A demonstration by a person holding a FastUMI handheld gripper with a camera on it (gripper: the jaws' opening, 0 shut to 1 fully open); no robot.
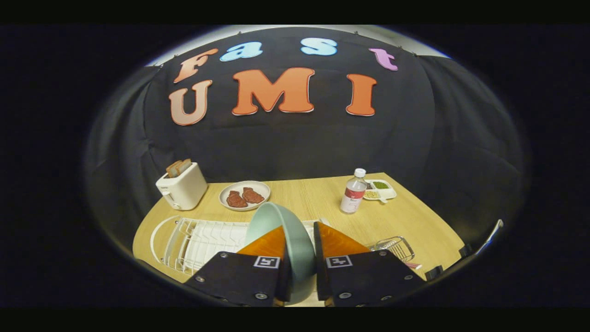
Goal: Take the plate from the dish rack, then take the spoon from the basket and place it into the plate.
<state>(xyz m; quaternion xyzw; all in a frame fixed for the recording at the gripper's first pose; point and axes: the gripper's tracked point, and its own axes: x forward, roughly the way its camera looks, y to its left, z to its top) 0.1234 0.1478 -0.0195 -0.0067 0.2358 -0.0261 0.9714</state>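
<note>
The plate (281, 230) is squeezed on its edge by the hand-held gripper (302, 244), held above the dish rack (203, 240) so it can be set on the table (318, 198)

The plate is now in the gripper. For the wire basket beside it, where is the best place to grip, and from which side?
Probably the wire basket's top rim, approached from above. It stands upright and open on the table, and its thin rim wire would fit between the fingers. The gripper is shut on the plate, so set that down first.
</note>
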